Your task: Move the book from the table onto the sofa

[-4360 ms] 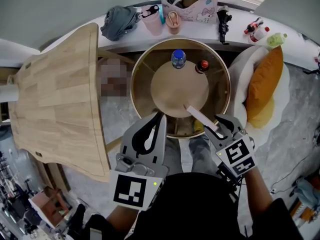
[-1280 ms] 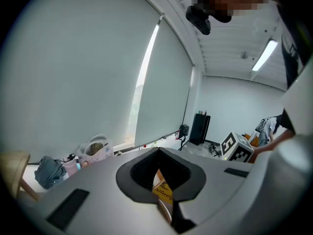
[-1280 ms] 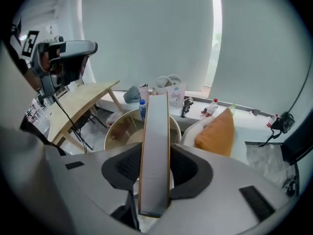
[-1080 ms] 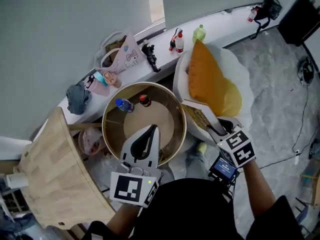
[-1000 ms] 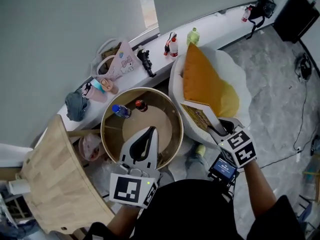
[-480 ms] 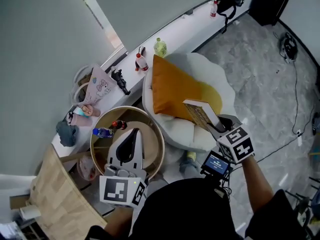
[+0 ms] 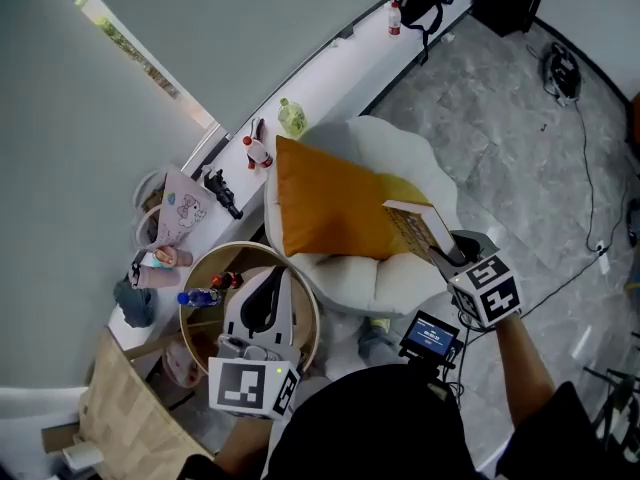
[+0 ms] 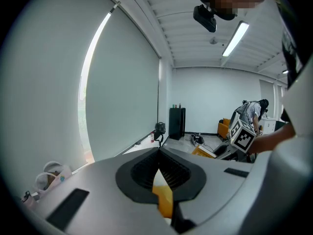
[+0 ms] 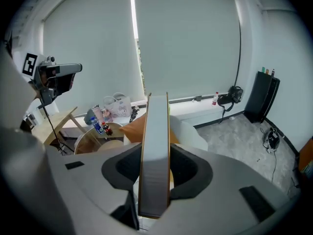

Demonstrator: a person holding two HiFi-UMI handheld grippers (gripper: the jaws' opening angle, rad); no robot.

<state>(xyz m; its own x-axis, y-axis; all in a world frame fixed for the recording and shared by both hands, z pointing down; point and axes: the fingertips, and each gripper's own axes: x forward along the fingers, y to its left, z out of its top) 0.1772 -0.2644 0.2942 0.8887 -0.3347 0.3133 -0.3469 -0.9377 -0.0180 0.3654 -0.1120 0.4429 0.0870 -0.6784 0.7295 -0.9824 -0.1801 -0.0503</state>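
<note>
Orange cushion [image 7: 330,213] fills the middle of the head view, leaning on the white sofa [image 7: 385,283]. I've got the book [image 7: 418,228] up in the right hand-held gripper [image 7: 447,251], clamped at its near end. From up here it overlaps the cushion's right corner and the sofa seat, and I can't tell how high above the seat it hangs. Its cover print is too small to read. The left hand-held gripper [image 7: 268,276] sits over the round wooden surface [image 7: 210,263] and hides much of the top. A blue bottle [image 7: 197,296] and a dark bottle [image 7: 226,280] peek out beside it. My own torso blacks out the bottom of the frame.

Left gripper view: the two jaws meet at their tips, nothing gripped. A sliver of orange shows through the slit lower down, and I can't say what it is. The gripper body hides everything below. At the right the other gripper's marker cube [image 8: 242,136] shows, small.

Right gripper view: book edge-on, grey page block standing upright between the jaws, both pads pressed on its covers. It splits the picture and hides the middle of the sofa. Cushion and white seat show either side, the round surface with its bottles at left.
</note>
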